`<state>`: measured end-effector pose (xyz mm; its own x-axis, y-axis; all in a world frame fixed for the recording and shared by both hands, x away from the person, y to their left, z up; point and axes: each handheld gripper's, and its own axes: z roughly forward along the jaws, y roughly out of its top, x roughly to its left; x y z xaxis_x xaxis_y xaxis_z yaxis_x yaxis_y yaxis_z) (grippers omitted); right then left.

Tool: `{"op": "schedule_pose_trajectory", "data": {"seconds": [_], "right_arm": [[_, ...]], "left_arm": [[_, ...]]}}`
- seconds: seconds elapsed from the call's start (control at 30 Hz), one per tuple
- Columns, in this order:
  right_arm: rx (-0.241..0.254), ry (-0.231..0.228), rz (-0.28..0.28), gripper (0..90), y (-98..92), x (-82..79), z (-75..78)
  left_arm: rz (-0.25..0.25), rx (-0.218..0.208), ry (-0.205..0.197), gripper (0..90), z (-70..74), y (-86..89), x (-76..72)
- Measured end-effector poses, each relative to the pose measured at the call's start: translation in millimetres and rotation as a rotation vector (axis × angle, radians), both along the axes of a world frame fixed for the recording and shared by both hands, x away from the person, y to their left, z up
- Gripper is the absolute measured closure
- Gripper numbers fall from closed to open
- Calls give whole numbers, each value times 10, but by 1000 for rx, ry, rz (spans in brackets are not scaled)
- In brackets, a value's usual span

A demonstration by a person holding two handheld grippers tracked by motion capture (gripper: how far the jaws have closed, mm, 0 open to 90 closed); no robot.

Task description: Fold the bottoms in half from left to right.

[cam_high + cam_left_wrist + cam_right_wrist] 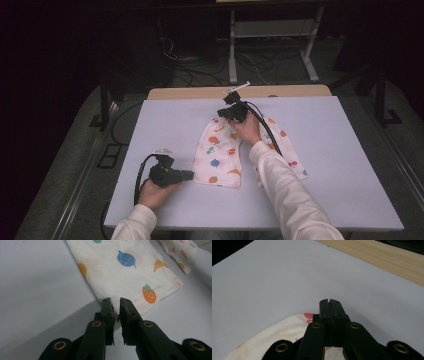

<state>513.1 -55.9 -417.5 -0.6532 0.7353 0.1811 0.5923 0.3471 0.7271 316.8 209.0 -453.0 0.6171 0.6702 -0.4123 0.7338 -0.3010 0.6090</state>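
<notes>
The left gripper (115, 305) pinches the near corner of the cloth (220, 157), while the right gripper (330, 302) clamps its far edge.

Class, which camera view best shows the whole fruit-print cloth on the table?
The high view: the cloth lies spread on the table with its full outline visible. The left gripper view gives one hem corner at the left gripper; the right gripper view, a white edge beneath the right gripper.

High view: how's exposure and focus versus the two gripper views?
High view: dark surround, evenly lit table, cloth print soft but readable. Left gripper view: cloth print sharp, jaws and near table blurred, broad shadow lower left. Right gripper view: jaws fairly sharp, wooden edge softer, no glare.
</notes>
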Motion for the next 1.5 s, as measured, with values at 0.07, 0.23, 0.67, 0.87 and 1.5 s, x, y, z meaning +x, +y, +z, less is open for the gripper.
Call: {"op": "schedule_pose_trajectory", "data": {"seconds": [0.07, 0.23, 0.67, 0.87, 1.5], "right_arm": [[4, -2, 3, 880, -10, 4, 2], [13, -1, 1, 880, -35, 9, 14], [50, 13, 1, 880, -95, 38, 8], [75, 28, 2, 878, -140, 50, -6], [111, 9, -2, 878, -319, 87, 85]], "left_arm": [[-11, -1, 1, 864, -7, 3, 12], [-31, 26, -17, 882, 15, -17, 29], [-70, -2, -150, 889, 201, -95, -87], [-86, -23, -168, 889, 249, -95, -112], [-132, -143, -229, 890, 509, -300, -134]]}}
